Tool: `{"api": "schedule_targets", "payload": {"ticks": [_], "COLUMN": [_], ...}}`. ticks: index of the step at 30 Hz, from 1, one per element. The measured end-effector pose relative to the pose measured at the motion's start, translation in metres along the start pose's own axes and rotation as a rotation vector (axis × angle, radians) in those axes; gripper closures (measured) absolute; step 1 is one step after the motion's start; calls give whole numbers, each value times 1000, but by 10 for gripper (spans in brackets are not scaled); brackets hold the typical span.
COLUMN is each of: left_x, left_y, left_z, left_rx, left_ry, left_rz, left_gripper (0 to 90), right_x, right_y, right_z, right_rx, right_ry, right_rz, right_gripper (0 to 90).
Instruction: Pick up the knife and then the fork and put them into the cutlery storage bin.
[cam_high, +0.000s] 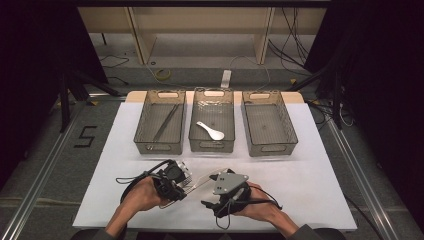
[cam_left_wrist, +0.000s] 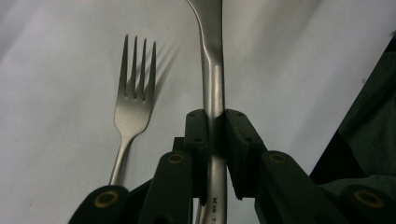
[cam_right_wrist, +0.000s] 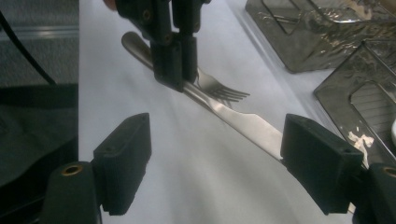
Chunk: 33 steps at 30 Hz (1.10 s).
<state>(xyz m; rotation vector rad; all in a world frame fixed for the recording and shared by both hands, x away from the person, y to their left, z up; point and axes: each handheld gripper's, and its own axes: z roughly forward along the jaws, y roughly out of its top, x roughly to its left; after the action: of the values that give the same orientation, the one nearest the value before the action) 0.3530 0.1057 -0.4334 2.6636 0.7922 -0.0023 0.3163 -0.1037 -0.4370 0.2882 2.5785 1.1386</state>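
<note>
Near the table's front edge, my left gripper (cam_left_wrist: 215, 140) clamps a smooth steel knife (cam_right_wrist: 243, 122), its tip cut off from sight; a fork (cam_left_wrist: 133, 100) lies beside it on white cloth (cam_high: 310, 185); my right gripper (cam_right_wrist: 229, 163) stands wide apart, holding nothing.

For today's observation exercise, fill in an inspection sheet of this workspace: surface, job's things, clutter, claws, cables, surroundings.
Surface: white table, bare in front.
Job's things: knife clamped by its handle; fork lying beside it; three mesh baskets, left one holding long dark utensils, middle one a white spoon, right one holding nothing seen.
Clutter: nothing seen.
Claws: left claw shut on the knife; right claw open, near the blade.
Cables: black leads trailing from both claws.
Surroundings: floor cables, wooden frame behind.
</note>
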Motion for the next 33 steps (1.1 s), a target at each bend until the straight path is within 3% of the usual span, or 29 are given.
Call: {"api": "schedule_targets", "payload": {"ticks": [5, 12, 18, 22, 25, 33], "left_x": [-5, -12, -18, -22, -24, -27], "left_y": [8, 17, 25, 29, 30, 35], "left_z": [0, 1, 0, -1, -1, 0], "left_rx": [3, 15, 25, 28, 37, 55], "left_ry": [-24, -58, -73, -75, -74, -90], "left_rz": [18, 46, 75, 90, 98, 124], "left_gripper": [792, 792, 792, 792, 792, 791], "right_x": [5, 6, 9, 10, 11, 15], "right_y": [0, 0, 0, -1, -2, -4], "right_z": [7, 13, 19, 21, 23, 24], "right_rx": [38, 62, 94, 125, 129, 146], "right_ry": [-26, -28, -33, -23, -44, -69], "right_rz": [-86, -127, -201, -247, -285, -335], "right_gripper": [266, 290, 334, 386, 436, 549]}}
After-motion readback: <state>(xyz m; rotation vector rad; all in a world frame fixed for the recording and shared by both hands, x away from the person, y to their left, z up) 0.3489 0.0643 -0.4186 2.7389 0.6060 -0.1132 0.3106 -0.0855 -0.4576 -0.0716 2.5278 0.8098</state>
